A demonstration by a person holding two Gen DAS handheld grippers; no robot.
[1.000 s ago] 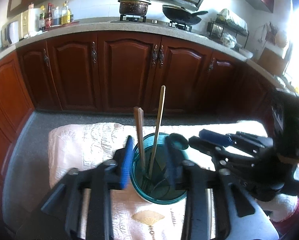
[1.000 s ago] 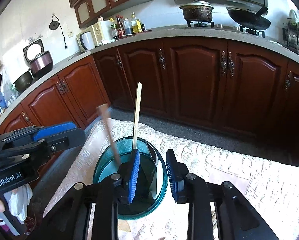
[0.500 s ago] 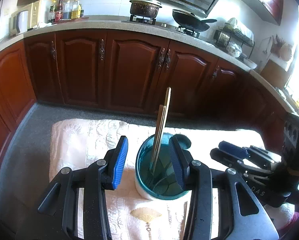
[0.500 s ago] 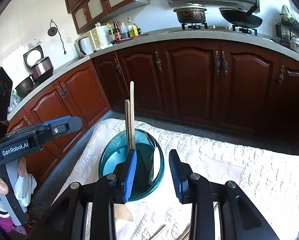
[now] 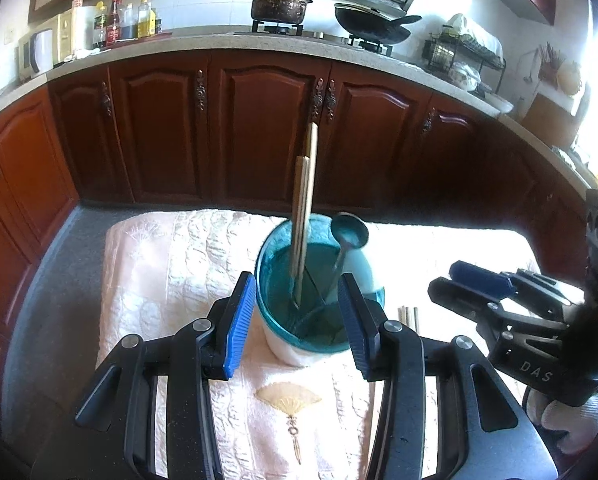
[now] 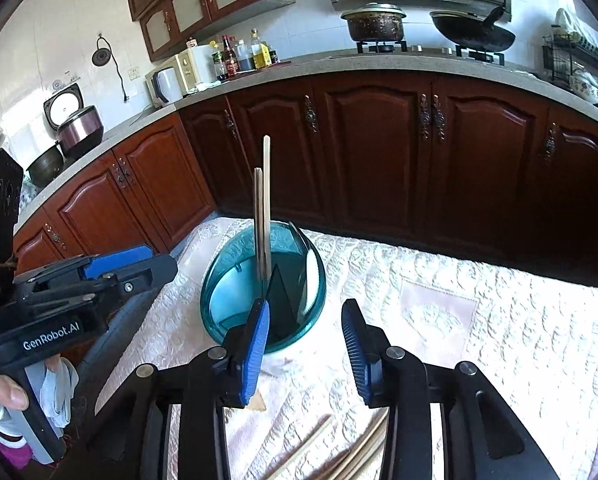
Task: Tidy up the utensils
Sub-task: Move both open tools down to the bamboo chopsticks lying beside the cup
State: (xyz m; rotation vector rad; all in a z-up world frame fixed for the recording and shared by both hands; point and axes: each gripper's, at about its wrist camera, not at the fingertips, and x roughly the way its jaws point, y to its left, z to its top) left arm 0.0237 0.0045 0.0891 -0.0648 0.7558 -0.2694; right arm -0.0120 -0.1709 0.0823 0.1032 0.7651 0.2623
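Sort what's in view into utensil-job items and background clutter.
Job: teal glass utensil holder; upright wooden chopsticks in it; dark metal ladle in it; loose wooden chopsticks on the white embroidered cloth.

Clutter: lidded stockpot; black wok; sauce bottles; rice cooker.

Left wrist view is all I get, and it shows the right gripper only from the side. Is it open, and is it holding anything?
Observer: The right gripper is open and empty. Its own camera shows a clear gap between the blue pads.
Operator: What lies below it?
Observer: Loose chopsticks lie flat on the cloth beneath it, on the camera side of the cup.
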